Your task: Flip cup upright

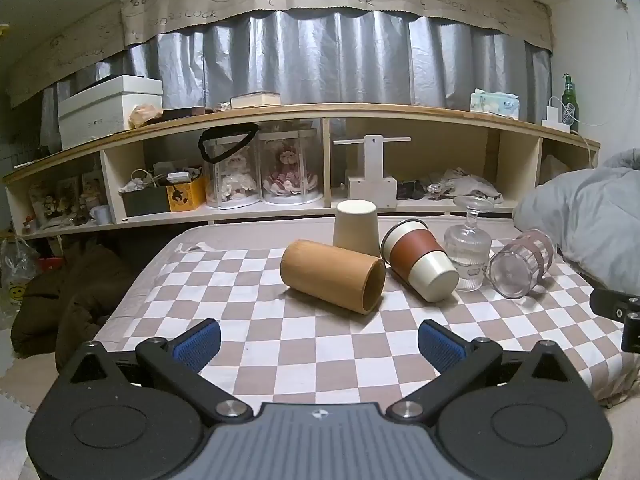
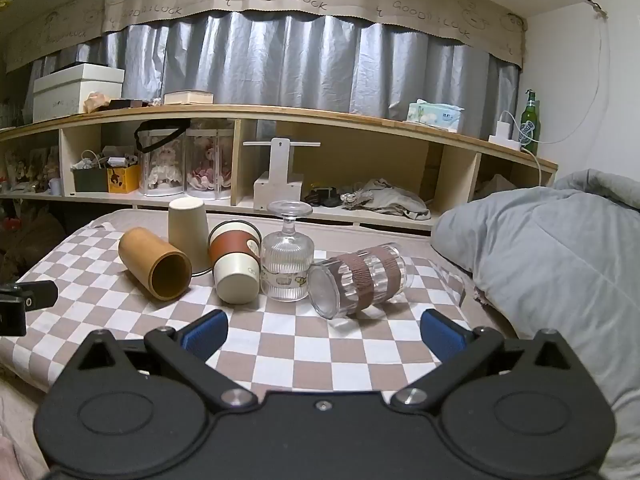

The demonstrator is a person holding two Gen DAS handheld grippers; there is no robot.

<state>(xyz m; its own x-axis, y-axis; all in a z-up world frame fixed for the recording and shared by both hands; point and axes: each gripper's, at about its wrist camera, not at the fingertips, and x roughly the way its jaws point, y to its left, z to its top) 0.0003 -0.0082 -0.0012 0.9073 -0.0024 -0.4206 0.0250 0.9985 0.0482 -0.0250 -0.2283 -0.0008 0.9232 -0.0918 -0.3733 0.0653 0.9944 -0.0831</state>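
Note:
Several cups sit in a row on the checkered cloth (image 1: pixel 304 344). A bamboo cup (image 1: pixel 332 280) (image 2: pixel 154 262) lies on its side, mouth toward me. A beige cup (image 1: pixel 356 228) (image 2: pixel 188 228) stands upside down behind it. A cream cup with a brown sleeve (image 1: pixel 418 264) (image 2: pixel 236 264) lies tilted on its side. A stemmed glass (image 1: pixel 468 248) (image 2: pixel 287 256) stands upside down. A clear ribbed glass with brown bands (image 1: pixel 520 264) (image 2: pixel 358 282) lies on its side. My left gripper (image 1: pixel 319 342) is open and empty before the bamboo cup. My right gripper (image 2: pixel 324 332) is open and empty before the ribbed glass.
A grey duvet (image 2: pixel 552 256) is heaped at the right of the bed. A long wooden shelf (image 1: pixel 320 112) with boxes, dolls and clutter runs behind. Dark clothing (image 1: pixel 68 292) lies on the floor at the left. The cloth's near edge drops off below the grippers.

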